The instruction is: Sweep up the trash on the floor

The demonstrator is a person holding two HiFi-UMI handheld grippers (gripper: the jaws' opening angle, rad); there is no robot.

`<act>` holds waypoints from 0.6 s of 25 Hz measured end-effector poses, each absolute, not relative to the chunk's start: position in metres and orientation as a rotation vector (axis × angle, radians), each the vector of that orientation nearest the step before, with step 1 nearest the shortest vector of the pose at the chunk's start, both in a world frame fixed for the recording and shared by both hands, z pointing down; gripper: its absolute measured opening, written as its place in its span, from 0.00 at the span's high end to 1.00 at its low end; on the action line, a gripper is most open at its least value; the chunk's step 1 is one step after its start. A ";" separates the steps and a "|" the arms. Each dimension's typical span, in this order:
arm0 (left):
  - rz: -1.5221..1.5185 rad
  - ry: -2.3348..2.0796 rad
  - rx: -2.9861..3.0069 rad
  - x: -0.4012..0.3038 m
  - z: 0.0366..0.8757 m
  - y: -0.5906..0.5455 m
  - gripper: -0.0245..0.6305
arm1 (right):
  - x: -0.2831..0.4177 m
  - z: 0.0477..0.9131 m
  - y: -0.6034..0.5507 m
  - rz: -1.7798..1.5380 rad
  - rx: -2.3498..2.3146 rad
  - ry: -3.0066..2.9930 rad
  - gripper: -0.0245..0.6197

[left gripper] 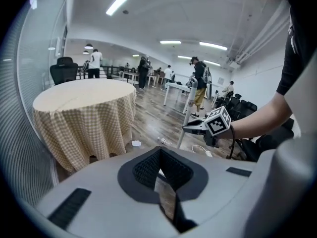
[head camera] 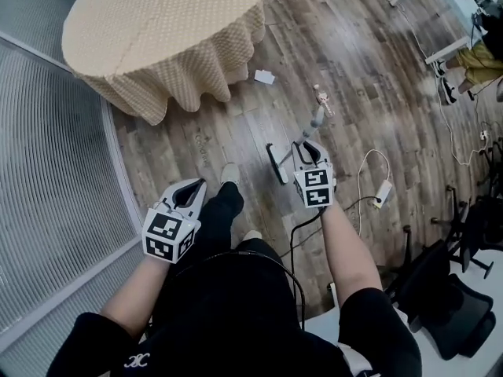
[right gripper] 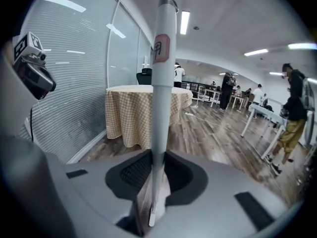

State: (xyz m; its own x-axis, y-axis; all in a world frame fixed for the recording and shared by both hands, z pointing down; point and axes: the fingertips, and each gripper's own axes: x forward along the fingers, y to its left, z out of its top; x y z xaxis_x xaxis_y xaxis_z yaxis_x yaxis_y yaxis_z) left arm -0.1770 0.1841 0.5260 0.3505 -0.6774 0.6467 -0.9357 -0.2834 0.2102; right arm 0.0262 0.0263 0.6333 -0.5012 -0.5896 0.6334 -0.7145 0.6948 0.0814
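My right gripper (head camera: pixel 309 149) is shut on a grey-white broom handle (right gripper: pixel 159 108) that runs upright between its jaws. The handle's dark bar-shaped head (head camera: pixel 275 164) rests on the wood floor just left of that gripper. A white scrap of paper (head camera: pixel 264 76) lies by the hem of the tablecloth. Small pinkish and grey bits of trash (head camera: pixel 321 99) lie ahead of the right gripper. The paper (left gripper: pixel 136 143) and the bits (left gripper: pixel 162 141) also show in the left gripper view. My left gripper (head camera: pixel 194 188) hangs above my leg, shut, with nothing in it.
A round table (head camera: pixel 169 30) under a checked cloth stands ahead on the left, next to a glass wall with blinds (head camera: pixel 47 179). A white power strip (head camera: pixel 383 193) with cables lies on the right. Black office chairs (head camera: pixel 440 281) crowd the lower right. A person (head camera: pixel 475 57) is at the upper right.
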 end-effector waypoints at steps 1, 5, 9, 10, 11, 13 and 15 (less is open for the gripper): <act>0.601 -1.371 2.066 -0.178 0.528 0.169 0.97 | 0.030 0.633 0.013 0.260 1.021 -2.239 0.82; 0.617 -1.256 2.122 -0.178 0.531 0.116 0.97 | 0.046 0.631 -0.035 0.311 1.156 -2.144 0.82; 0.635 -1.169 2.180 -0.181 0.534 0.072 0.97 | 0.063 0.629 -0.075 0.379 1.320 -2.047 0.82; 0.641 -1.147 2.196 -0.182 0.535 0.063 0.97 | 0.067 0.628 -0.080 0.396 1.349 -2.026 0.82; 0.646 -1.129 2.213 -0.182 0.535 0.053 0.97 | 0.071 0.625 -0.083 0.411 1.370 -2.007 0.82; 0.653 -1.100 2.244 -0.183 0.536 0.034 0.97 | 0.075 0.620 -0.084 0.426 1.402 -1.976 0.82; 0.654 -1.073 2.270 -0.180 0.534 0.017 0.97 | 0.084 0.611 -0.080 0.432 1.449 -1.943 0.82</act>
